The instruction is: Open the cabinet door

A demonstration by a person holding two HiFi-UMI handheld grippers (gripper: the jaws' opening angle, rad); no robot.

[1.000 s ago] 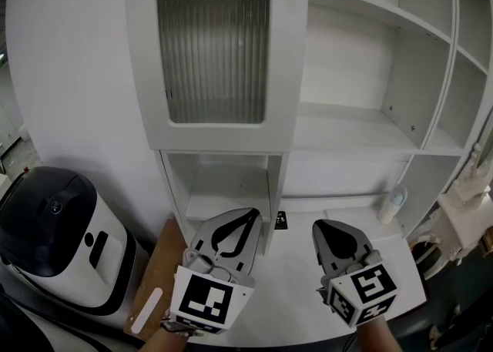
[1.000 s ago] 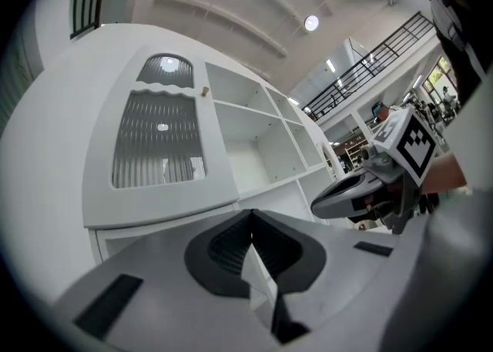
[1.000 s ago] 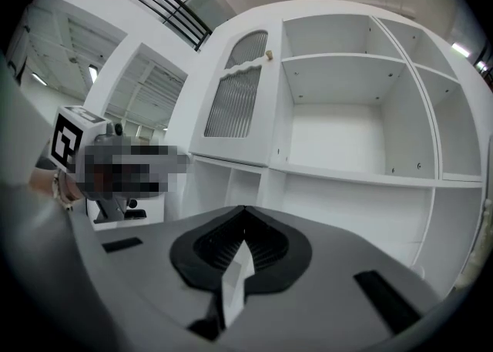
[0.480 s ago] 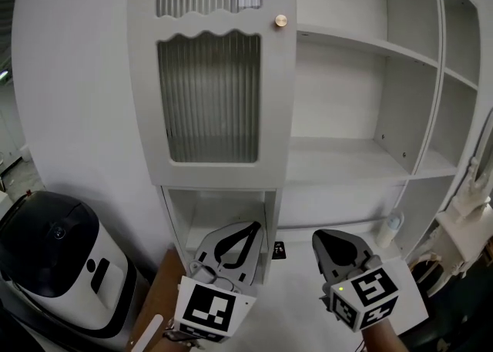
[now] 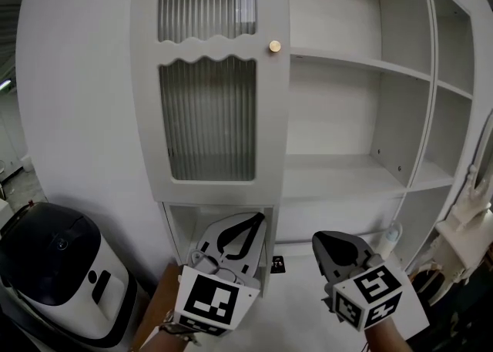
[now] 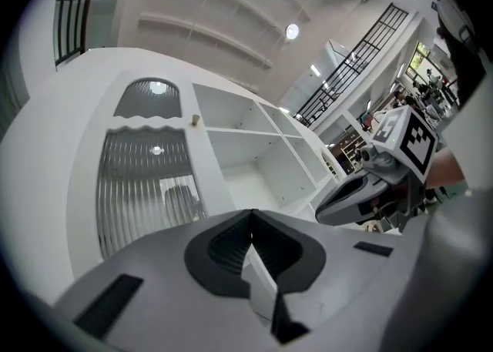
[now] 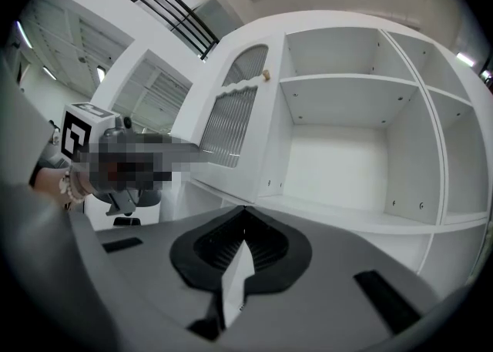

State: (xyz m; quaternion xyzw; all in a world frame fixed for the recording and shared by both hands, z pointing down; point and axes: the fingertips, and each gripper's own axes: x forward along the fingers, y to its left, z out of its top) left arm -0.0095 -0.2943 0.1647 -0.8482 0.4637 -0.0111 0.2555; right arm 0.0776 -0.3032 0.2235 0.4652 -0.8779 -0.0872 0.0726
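The white cabinet door has two ribbed glass panes and a small round gold knob at its right edge. It stands over the left compartment and looks closed. The door and knob also show in the left gripper view, and the knob in the right gripper view. My left gripper is shut and empty, low in front of the open compartment under the door. My right gripper is shut and empty beside it, well below the knob. Both point at the cabinet.
Open white shelves fill the cabinet's right side. A black and white appliance stands at lower left, next to a wooden board. A small bottle sits on the low shelf. A white ornate object is at far right.
Both grippers have risen in front of the cabinet, still shut. The view has tilted up, so the knob and door sit lower in the picture and more of the upper pane shows.
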